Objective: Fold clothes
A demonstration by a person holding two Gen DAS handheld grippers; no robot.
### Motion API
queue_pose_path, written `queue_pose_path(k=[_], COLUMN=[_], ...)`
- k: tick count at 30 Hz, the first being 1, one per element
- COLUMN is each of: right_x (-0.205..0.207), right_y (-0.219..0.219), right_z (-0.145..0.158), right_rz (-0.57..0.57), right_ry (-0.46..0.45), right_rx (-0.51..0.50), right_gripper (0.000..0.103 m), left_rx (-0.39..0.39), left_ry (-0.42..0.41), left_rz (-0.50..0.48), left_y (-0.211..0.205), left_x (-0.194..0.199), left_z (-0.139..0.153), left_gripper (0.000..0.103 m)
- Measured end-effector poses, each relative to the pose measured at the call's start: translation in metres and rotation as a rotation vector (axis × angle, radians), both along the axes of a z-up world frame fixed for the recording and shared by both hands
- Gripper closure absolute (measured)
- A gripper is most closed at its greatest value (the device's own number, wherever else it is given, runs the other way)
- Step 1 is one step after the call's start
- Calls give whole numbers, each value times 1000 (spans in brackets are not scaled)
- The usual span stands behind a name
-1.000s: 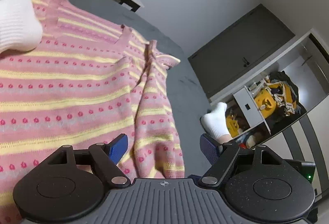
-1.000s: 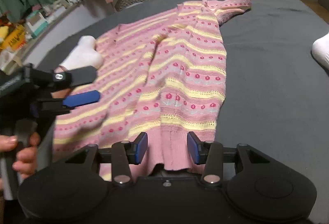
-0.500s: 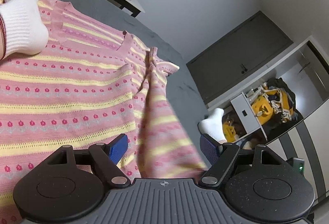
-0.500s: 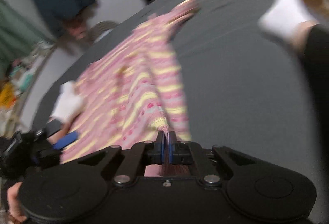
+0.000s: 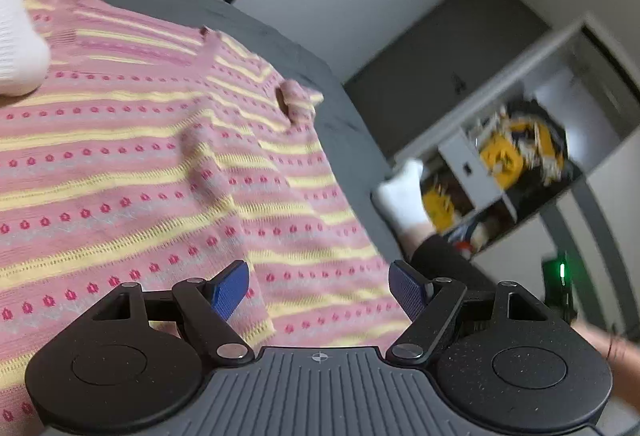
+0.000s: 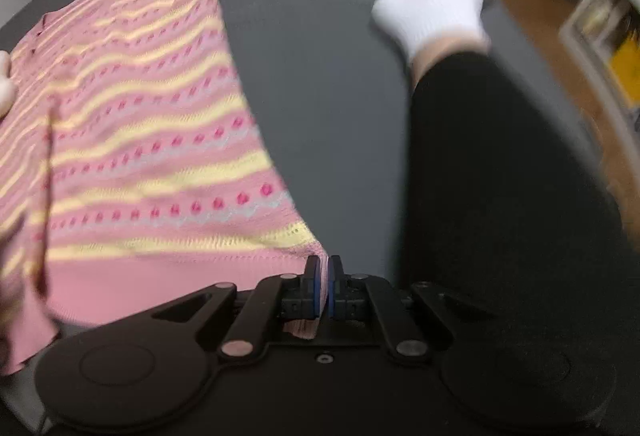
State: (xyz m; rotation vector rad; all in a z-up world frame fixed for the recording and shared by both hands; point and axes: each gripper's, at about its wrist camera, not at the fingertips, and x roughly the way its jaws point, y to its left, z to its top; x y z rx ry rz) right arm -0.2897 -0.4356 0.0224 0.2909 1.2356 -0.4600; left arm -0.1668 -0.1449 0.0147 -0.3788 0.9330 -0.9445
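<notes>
- One knitted sweater (image 5: 168,171), pink with yellow stripes and rows of red dots, is seen in the left wrist view, spread flat on a dark grey, matte surface (image 5: 340,115) ahead of the left gripper (image 5: 318,286).
- The left gripper's two blue-padded fingers are held wide apart above the sweater's lower part; nothing is gripped between them.
- Two white ribbed socks are shown in this view: one foot (image 5: 16,47) resting on the knit far to the upper left of the gripper, another (image 5: 402,195) ahead and to the right, past the sweater's edge.
- An open cabinet (image 5: 508,163) holding blurred yellow and dark items, and a small green light (image 5: 562,270), are seen only in this view, to the right.
- In the right wrist view, the right gripper (image 6: 325,286) is closed tight on the plain pink ribbed hem corner of the sweater, which stretches away up and to the left.
- One white sock (image 6: 440,11) and a black-clad leg (image 6: 500,171) are shown ahead and to the right of this gripper, on the grey surface; the leg is barely seen in the other view.
- The knit's texture is blurred here.
</notes>
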Motion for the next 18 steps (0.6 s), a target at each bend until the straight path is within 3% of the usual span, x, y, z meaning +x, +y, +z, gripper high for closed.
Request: queue_pose_path(k=[2,5,9,12,17,18], right_x=[10,16,27,31,33,32], right_y=[-6,-17,-5,0,7,10], right_z=[6,-8,-27,-32,-28,-24], right_rz=[10,8,89,104,127,140], right_ry=[-12,30,118,126,61,26], right_rx=[-74,-65,-56,-61,-13,-11], right_gripper=[99,99,99,97,79,69], left_rx=[33,78,112,132,176,185], left_ry=[-17,-39,-44,-60,-122,-134], left_rz=[-29,-67,-104,-133,-186,-197], left_y=[-5,-10,-14,-12,-2,0], left_x=[-2,-5,-7,-13,-29,-32], left_z=[0,-1,-2,5,30,35], left_gripper=[26,26,26,26,26,26])
